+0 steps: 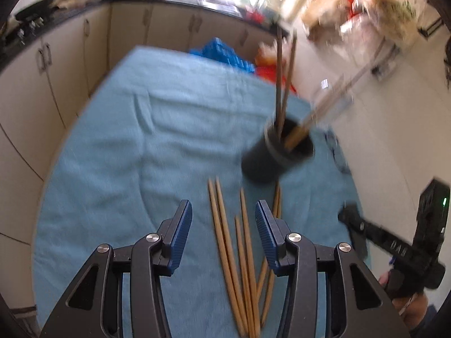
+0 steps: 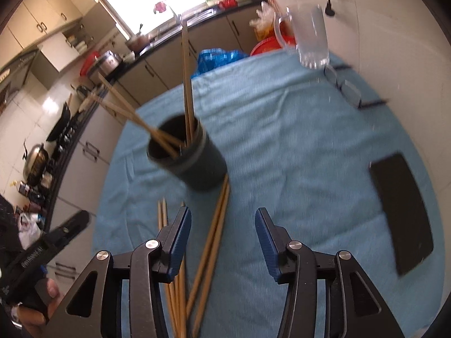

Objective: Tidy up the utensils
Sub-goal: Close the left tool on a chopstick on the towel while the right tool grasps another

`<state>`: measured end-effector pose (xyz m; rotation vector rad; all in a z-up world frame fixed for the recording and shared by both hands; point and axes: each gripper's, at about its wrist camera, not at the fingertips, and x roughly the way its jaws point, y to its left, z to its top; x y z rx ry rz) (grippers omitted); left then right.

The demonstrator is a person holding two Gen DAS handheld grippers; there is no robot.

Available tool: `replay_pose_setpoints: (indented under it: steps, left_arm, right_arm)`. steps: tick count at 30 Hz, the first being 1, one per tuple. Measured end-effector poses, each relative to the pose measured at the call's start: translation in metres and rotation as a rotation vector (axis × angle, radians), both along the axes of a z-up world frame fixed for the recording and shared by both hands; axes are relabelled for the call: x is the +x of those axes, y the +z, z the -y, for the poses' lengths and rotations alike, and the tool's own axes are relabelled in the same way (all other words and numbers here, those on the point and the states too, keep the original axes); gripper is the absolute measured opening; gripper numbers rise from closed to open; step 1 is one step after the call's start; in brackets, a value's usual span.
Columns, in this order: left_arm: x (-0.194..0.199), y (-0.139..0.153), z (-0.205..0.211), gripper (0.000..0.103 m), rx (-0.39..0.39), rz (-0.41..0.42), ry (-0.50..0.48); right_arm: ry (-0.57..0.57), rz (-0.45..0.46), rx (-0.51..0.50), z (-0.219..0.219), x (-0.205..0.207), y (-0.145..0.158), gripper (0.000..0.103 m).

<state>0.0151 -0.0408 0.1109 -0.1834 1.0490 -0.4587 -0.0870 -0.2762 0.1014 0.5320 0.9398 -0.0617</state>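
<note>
Wooden-looking chopsticks (image 1: 225, 242); matt holder (image 2: 194, 163); cloth (image 1: 141, 129).

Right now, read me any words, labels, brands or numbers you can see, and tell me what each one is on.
"DAS": pale letters on the arm of the right gripper, blurred, so uncertain.
Pale lettering on the body of the left gripper: too blurred to read.
Black holder, chopsticks, glass mug and dark flat slab: no text visible.
</note>
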Motion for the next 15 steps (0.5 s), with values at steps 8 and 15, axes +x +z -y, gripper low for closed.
replay_pose_setpoints:
  steps: [8, 15]
  left_arm:
    - [-0.027, -0.053, 0.025, 0.015, 0.015, -0.123, -0.159]
    - [-0.025, -0.067, 0.040, 0.009, 0.027, -0.158, -0.202]
  right_arm:
    - [-0.004, -0.029, -0.003, 0.000, -0.016, -0.012, 0.051]
    - [-0.015, -0.040, 0.003, 0.006, -0.020, -0.015, 0.051]
